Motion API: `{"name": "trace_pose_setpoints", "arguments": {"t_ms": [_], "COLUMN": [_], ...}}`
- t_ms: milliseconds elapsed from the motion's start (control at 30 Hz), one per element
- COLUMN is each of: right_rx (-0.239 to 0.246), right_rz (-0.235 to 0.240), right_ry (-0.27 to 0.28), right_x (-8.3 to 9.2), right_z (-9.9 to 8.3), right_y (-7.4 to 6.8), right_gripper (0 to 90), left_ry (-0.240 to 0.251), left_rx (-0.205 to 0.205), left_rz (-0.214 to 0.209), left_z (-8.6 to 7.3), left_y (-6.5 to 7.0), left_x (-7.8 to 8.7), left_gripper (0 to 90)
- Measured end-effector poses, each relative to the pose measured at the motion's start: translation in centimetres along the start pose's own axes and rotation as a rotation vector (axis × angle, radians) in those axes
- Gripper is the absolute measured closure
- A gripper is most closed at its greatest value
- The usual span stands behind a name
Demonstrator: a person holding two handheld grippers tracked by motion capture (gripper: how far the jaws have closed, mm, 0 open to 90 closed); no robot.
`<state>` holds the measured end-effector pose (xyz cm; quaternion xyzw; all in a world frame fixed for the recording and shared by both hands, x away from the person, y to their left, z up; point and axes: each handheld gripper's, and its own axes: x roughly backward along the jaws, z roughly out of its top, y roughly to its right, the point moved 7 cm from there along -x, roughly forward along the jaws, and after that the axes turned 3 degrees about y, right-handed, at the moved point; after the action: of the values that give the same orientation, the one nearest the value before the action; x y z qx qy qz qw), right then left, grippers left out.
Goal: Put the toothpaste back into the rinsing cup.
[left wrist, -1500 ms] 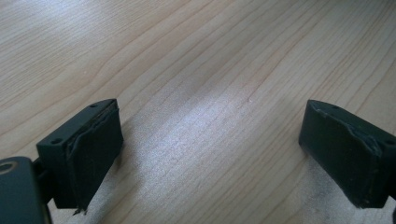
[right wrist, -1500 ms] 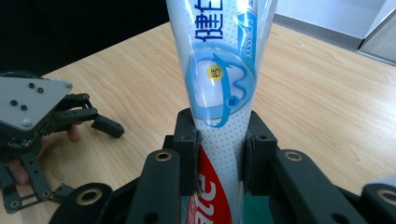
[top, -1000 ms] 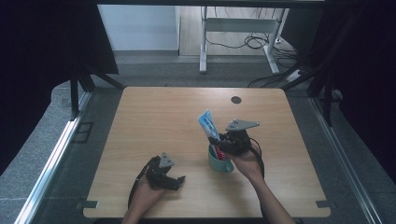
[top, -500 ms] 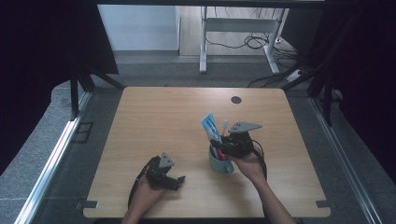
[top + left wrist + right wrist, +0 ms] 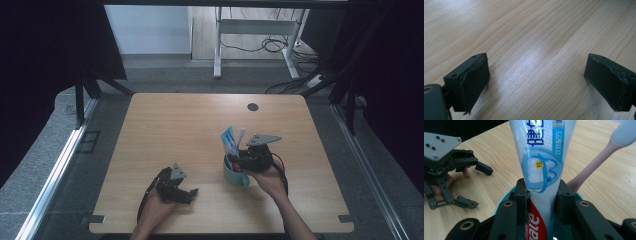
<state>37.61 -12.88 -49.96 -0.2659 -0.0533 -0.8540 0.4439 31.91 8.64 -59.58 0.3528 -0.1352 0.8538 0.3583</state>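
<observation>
A teal cup (image 5: 234, 176) stands on the wooden table (image 5: 175, 130), right of the middle and toward the near edge. In it stand a blue-and-white toothpaste tube (image 5: 230, 141) and a pink toothbrush (image 5: 241, 135). My right gripper (image 5: 240, 162) reaches over the cup's rim. In the right gripper view its pads (image 5: 560, 202) press on both sides of the toothpaste tube (image 5: 541, 157), with the toothbrush (image 5: 594, 165) leaning to the right. My left gripper (image 5: 191, 194) rests on the table near the front edge, open, with bare wood between its pads (image 5: 474, 77).
A dark round cable hole (image 5: 253, 107) sits at the far side of the table. Beyond the table are a desk frame and cables on the floor. In the right gripper view the left gripper (image 5: 480, 187) lies off to the left.
The toothpaste tube has shifted slightly to the right and a little lower in the cup, along with my right gripper. The left gripper has kept still.
</observation>
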Motion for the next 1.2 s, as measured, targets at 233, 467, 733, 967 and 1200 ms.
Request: {"name": "trace_pose_setpoints", "arguments": {"t_ms": [233, 467, 733, 967, 1200], "right_rx": [-0.008, 0.002, 0.030, 0.050, 0.059], "right_rz": [0.013, 0.014, 0.005, -0.006, -0.007], "right_ry": [0.014, 0.010, 0.005, -0.012, -0.028], "right_x": [0.3, 0.7, 1.2, 1.6, 2.2], "right_z": [0.3, 0.4, 0.4, 0.5, 0.5], "right_y": [0.0, 0.1, 0.1, -0.1, -0.6], "right_gripper": [61.3, 52.4, 43.5, 35.5, 25.3], "left_ry": [0.000, 0.000, -0.002, -0.002, -0.001], "left_rx": [0.000, 0.000, -0.003, -0.002, 0.000], "left_rz": [0.000, 0.000, -0.001, -0.001, 0.000], "left_z": [0.0, 0.0, 0.0, 0.0, 0.0], "left_y": [0.0, 0.0, 0.0, 0.0, 0.0], "left_x": [0.0, 0.0, 0.0, 0.0, 0.0], "left_gripper": [6.1, 6.1, 6.1, 6.1, 6.1]}}
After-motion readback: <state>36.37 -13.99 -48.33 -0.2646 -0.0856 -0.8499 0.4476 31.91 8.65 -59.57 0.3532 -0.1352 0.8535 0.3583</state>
